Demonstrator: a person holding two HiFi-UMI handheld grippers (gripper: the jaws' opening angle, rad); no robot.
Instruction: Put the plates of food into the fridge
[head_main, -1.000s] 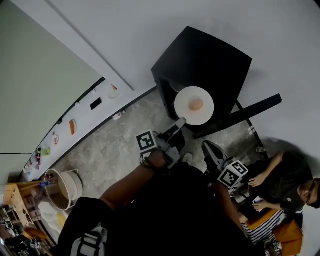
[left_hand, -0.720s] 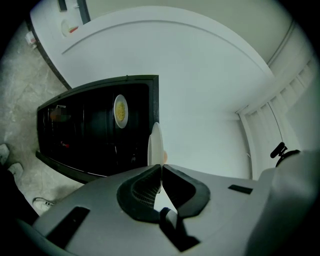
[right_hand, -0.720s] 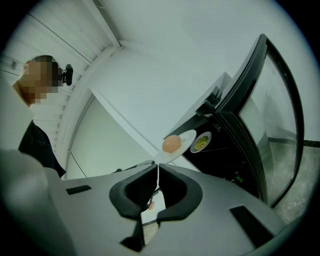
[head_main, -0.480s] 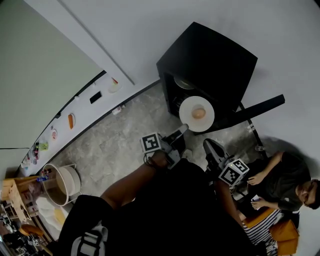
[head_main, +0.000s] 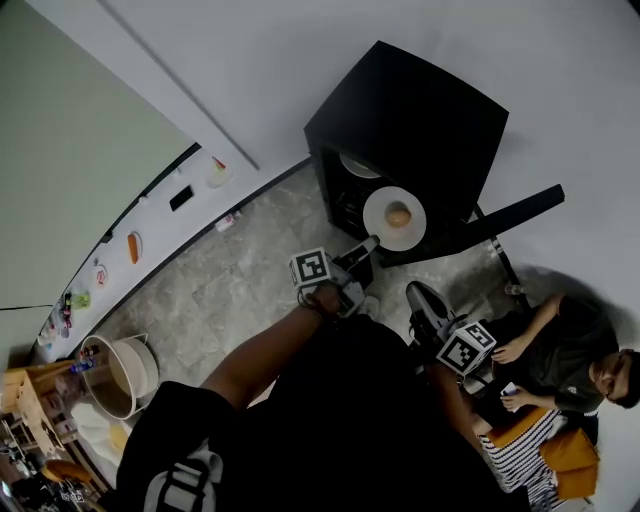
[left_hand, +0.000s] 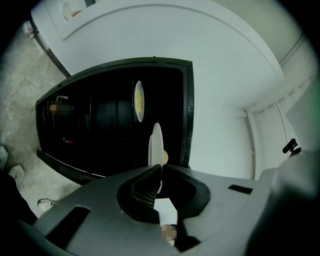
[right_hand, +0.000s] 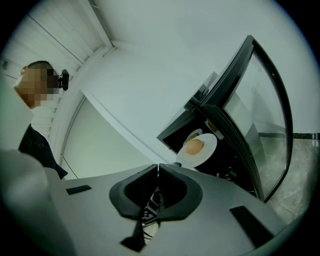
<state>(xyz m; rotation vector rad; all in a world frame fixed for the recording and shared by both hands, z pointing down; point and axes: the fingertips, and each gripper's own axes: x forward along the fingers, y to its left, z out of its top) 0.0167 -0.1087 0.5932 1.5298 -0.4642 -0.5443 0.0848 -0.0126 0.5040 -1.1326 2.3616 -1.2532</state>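
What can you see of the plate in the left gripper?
The plate is round, white and smooth, held about level by its near rim in the left gripper, whose jaws are shut on it. One rounded orange-brown piece of food sits near its middle. It hangs in front of the open black fridge.

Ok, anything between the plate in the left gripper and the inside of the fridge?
Nothing visible. The fridge door stands open to the side, and the held plate faces the dark opening. A second plate sits inside, apart from it.
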